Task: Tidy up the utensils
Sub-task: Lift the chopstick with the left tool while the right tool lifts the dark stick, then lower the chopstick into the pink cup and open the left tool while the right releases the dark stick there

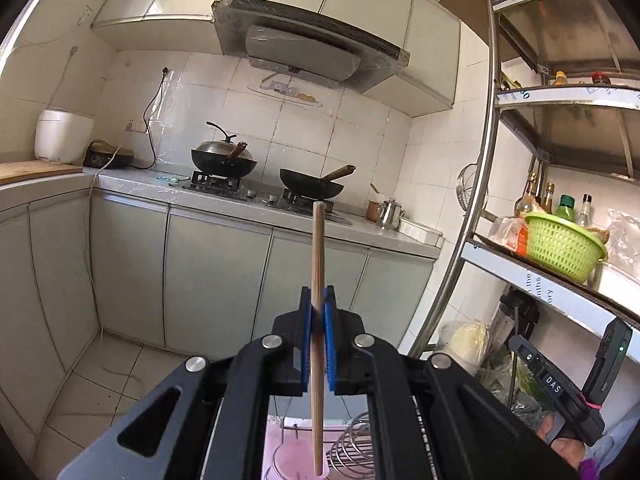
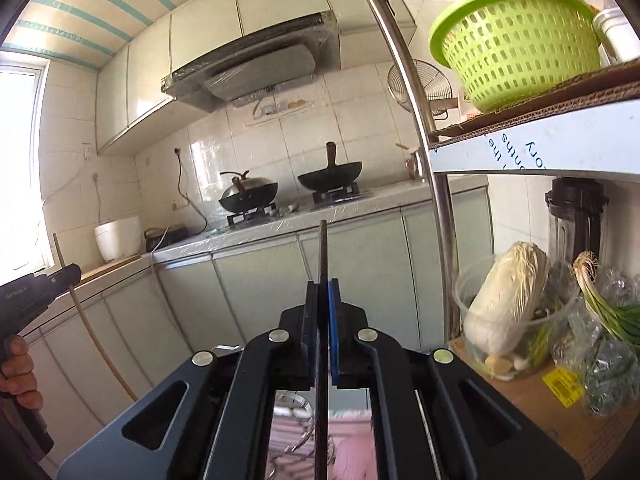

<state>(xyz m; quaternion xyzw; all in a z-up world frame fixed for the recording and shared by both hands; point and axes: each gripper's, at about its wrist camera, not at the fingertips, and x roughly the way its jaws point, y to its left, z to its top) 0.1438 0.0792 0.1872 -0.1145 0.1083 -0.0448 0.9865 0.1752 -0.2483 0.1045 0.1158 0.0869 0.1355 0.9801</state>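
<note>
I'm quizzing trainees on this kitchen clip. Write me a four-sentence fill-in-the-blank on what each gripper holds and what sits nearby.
1. The left gripper is shut on a light ____ chopstick.
2. The right gripper is shut on a thin ____ chopstick.
3. Both chopsticks stand roughly ____ between the pads.
4. The basket on the metal rack is ____.

Missing words: wooden; dark; upright; green

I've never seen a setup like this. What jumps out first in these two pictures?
Each gripper pinches one upright chopstick: the left gripper a pale wooden chopstick, the right gripper a dark chopstick. Behind them, two black woks sit on the stove, and a bright green basket stands on the shelf to the right.
</note>
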